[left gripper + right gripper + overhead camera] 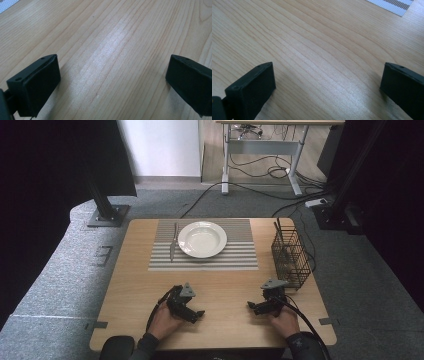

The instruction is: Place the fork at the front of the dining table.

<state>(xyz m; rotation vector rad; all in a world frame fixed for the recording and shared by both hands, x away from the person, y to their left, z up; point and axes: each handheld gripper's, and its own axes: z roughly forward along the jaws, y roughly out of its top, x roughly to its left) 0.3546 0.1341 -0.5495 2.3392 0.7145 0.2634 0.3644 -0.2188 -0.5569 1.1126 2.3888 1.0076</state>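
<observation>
A white plate (202, 239) rests on a grey striped placemat (235, 261) at the far middle of the wooden table (130, 285). A knife (173, 243) lies on the mat just left of the plate. A black wire basket (291, 256) with utensils standing in it is at the table's right edge. My left gripper (196, 314) rests low over the near left of the table, held by a hand, its jaws wide apart over bare wood (112, 62). My right gripper (253, 307) sits at the near right, just in front of the basket, open over bare wood (327, 75).
A corner of the placemat (392, 5) lies ahead of the right gripper. Beyond the table are grey carpet, a black stand base (107, 215), a desk frame (260, 150) with cables, and a power strip (316, 202). Bare wood separates the two grippers.
</observation>
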